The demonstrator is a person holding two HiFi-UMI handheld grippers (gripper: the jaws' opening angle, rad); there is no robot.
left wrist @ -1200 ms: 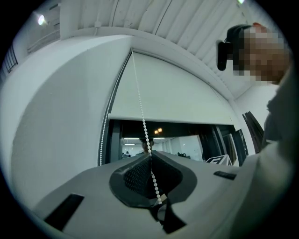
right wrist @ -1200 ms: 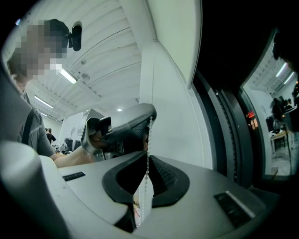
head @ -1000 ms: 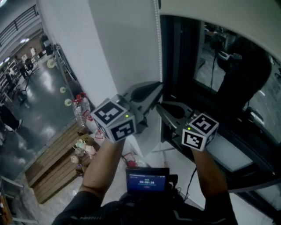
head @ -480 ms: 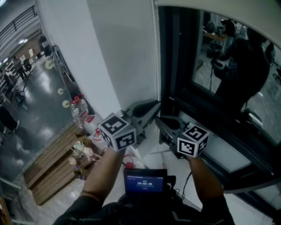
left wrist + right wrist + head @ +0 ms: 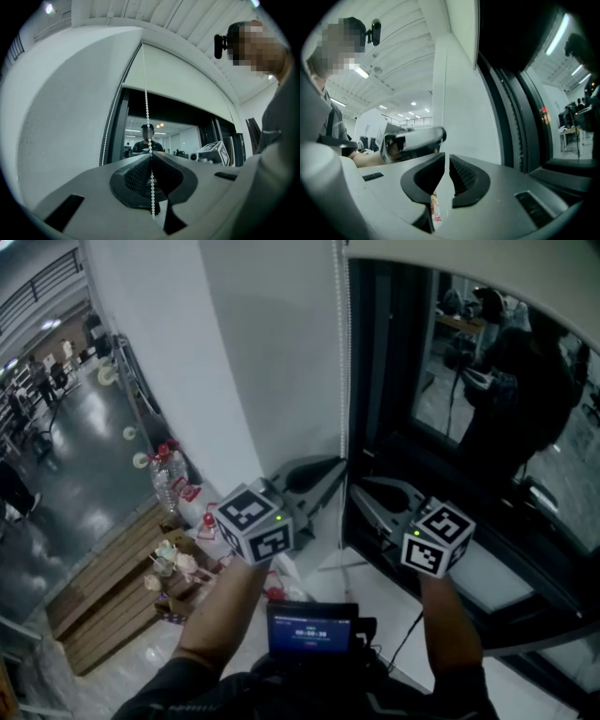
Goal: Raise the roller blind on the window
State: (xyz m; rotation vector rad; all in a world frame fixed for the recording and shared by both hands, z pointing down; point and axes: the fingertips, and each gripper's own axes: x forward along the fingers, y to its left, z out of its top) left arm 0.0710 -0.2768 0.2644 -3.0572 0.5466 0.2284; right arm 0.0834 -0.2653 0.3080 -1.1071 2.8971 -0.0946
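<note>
Beside the window frame, the left gripper has its jaws clamped on the bead chain. The right gripper, jaws just parted, holds nothing. The roller blind hangs partway up, so more pulling seems needed. The chain's lower loop is hidden.

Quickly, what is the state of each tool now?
Left tool: closed on the white bead chain.
Right tool: open, jaws just opening, nothing between them.
</note>
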